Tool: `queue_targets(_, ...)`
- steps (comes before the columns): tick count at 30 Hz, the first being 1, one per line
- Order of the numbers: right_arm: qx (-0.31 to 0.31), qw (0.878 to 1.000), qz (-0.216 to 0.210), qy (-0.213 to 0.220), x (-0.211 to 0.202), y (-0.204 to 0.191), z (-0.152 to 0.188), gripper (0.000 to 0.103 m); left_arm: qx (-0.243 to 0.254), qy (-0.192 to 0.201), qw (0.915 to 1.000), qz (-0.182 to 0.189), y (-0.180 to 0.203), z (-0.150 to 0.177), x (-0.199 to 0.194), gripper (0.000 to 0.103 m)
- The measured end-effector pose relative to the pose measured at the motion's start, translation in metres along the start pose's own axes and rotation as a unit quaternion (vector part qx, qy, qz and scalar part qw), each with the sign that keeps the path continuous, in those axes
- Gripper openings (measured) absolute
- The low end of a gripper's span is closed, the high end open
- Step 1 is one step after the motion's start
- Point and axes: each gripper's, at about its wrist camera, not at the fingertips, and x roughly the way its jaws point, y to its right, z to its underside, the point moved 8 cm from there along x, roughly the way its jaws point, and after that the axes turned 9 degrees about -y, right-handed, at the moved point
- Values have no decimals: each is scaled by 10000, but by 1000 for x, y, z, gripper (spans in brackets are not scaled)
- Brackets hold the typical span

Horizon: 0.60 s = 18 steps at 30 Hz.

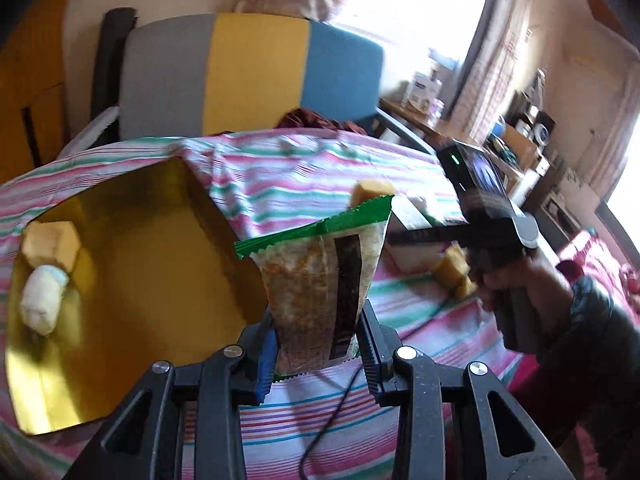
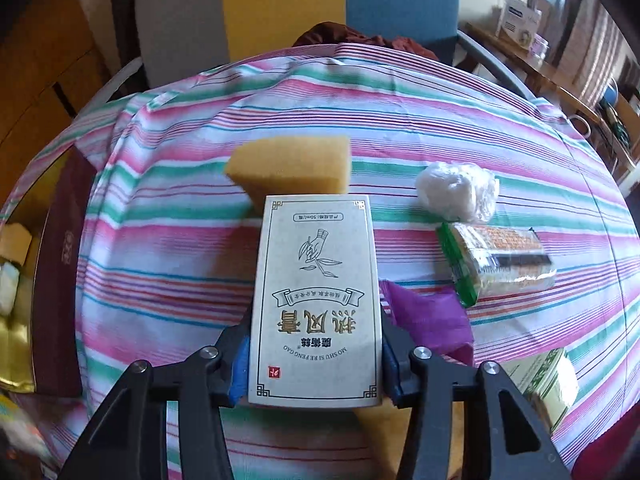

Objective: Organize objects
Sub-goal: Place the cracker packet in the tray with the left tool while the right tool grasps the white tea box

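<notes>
The left gripper (image 1: pixel 316 364) is clamped on a green-edged snack packet (image 1: pixel 320 292), holding it upright just beside the open gold-lined box (image 1: pixel 152 264) on the striped cloth (image 1: pixel 288 168). Inside that box lie a yellow sponge block (image 1: pixel 50 244) and a white wrapped roll (image 1: pixel 42 304). The right gripper (image 2: pixel 314 372) grips a white carton with printed characters (image 2: pixel 316 292), well away from the box, above the cloth. Beyond the carton sits a yellow sponge wedge (image 2: pixel 292 164).

Lived-in home room, striped bedsheet (image 2: pixel 360 120), cushioned chair (image 1: pixel 248 76), cluttered wooden shelves (image 1: pixel 520 144), sunlit window (image 1: pixel 420 8)
</notes>
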Motion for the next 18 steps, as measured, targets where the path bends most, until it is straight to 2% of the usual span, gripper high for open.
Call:
queue_targets(2, -108, 9999, 2, 2, -2, -5, 2, 51, -153, 82, 9997, -144, -17, -2, -11, 36)
queue_targets(6, -237, 9997, -108, 29, -4, -13, 2, 51, -666, 28, 9956, -660, -72, 3, -24, 36)
queue_targets(10, -308, 9993, -170, 108, -9, -17, 2, 51, -1138, -8, 9847, -1319, -129, 20, -38, 36)
queue_targets(13, -394, 9988, -205, 212, -14, -21, 1, 51, -1265, -85, 9760, -1772, -160, 28, -41, 36)
queue_targets(18, -515, 9978, -224, 340, -20, -27, 1, 51, -1359, -350, 9662, -2161, -189, 38, -26, 37)
